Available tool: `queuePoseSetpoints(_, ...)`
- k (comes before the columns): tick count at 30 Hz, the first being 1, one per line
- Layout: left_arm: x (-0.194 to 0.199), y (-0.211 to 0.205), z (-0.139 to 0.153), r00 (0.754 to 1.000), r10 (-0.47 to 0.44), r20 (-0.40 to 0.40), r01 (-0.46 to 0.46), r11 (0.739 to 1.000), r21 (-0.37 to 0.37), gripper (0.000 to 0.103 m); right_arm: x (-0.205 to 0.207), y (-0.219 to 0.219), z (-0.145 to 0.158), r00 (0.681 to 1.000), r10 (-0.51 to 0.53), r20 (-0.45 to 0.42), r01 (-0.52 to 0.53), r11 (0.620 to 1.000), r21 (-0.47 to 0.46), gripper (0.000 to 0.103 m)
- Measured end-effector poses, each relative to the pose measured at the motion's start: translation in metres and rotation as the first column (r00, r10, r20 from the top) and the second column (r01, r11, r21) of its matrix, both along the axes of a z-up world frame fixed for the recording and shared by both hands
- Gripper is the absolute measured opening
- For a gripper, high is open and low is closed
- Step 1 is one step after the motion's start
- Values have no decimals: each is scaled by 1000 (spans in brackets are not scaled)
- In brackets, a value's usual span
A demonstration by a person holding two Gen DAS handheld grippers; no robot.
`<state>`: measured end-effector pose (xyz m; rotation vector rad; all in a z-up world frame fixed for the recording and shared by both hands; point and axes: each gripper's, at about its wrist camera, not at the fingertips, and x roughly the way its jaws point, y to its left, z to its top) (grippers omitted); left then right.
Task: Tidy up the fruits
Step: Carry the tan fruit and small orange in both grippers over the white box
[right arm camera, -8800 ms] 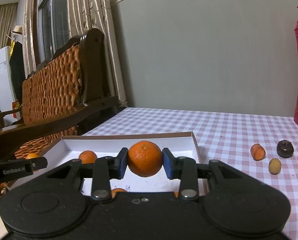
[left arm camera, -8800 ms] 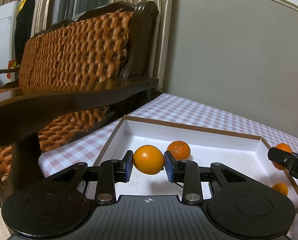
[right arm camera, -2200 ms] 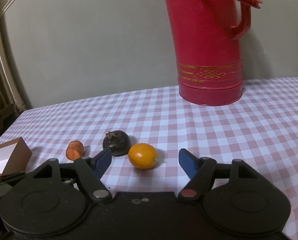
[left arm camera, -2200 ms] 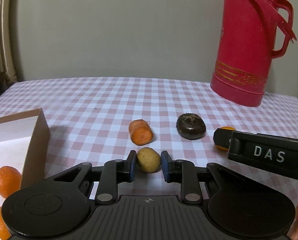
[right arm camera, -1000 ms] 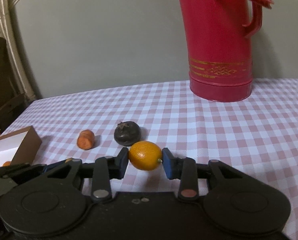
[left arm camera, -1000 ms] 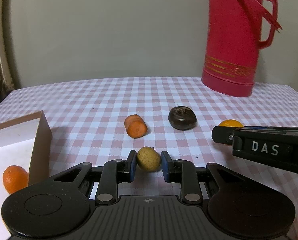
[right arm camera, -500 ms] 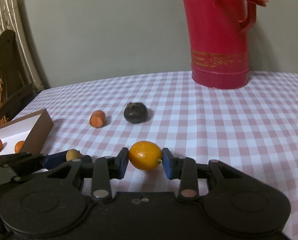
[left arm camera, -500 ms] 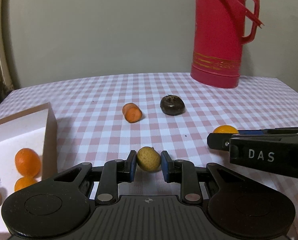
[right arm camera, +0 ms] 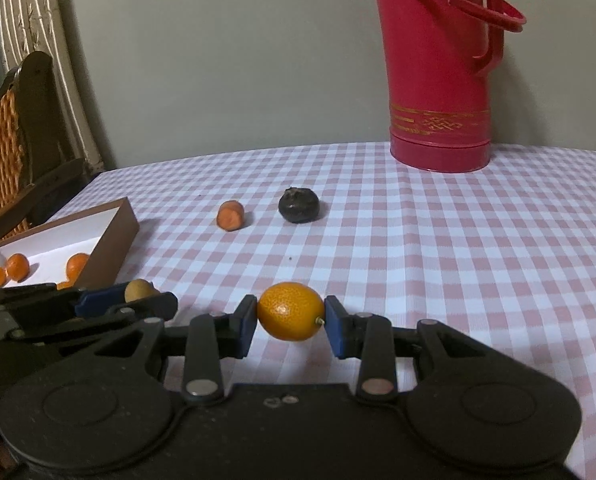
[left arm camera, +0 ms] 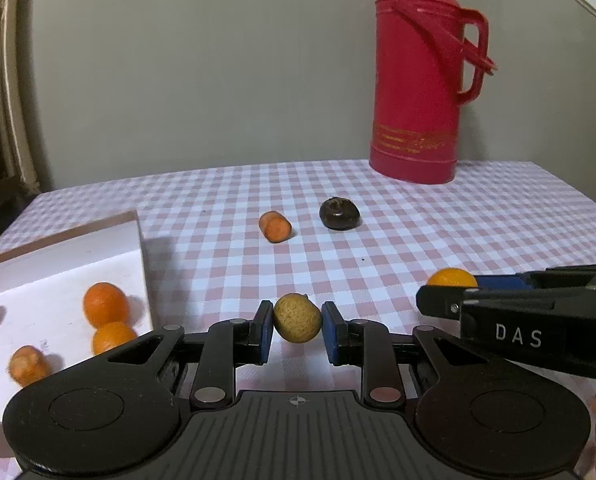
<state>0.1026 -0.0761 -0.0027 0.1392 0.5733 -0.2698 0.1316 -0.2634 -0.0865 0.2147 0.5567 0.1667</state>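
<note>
Oranges (left arm camera: 105, 304) already lie in the white box (left arm camera: 58, 248) at the table's left. The left gripper (left arm camera: 297, 326) is clamped on a small yellow-brown fruit (left arm camera: 297, 317), the right gripper (right arm camera: 290, 320) on a kumquat (right arm camera: 290, 311), both held above the checked cloth (right arm camera: 458, 260). A carrot piece (left arm camera: 275, 227) and a dark fruit (left arm camera: 339, 213) remain out on the cloth.

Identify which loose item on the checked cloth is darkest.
The dark brown round fruit, right of the carrot piece; the carrot piece is orange.
</note>
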Motion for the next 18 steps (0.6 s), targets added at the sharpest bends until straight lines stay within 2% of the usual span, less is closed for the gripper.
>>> queuePoseSetpoints(10, -22, 24, 13, 1000, 10, 26, -8, 999, -47, 26, -30, 17, 6, 1000, 21, 11, -21, 1000, -1, 28)
queuePoseSetpoints(18, -35, 49, 23, 996, 56, 67, -51, 995, -83, 26, -35, 36, 15, 997, 67, 47, -67, 998, 1, 28)
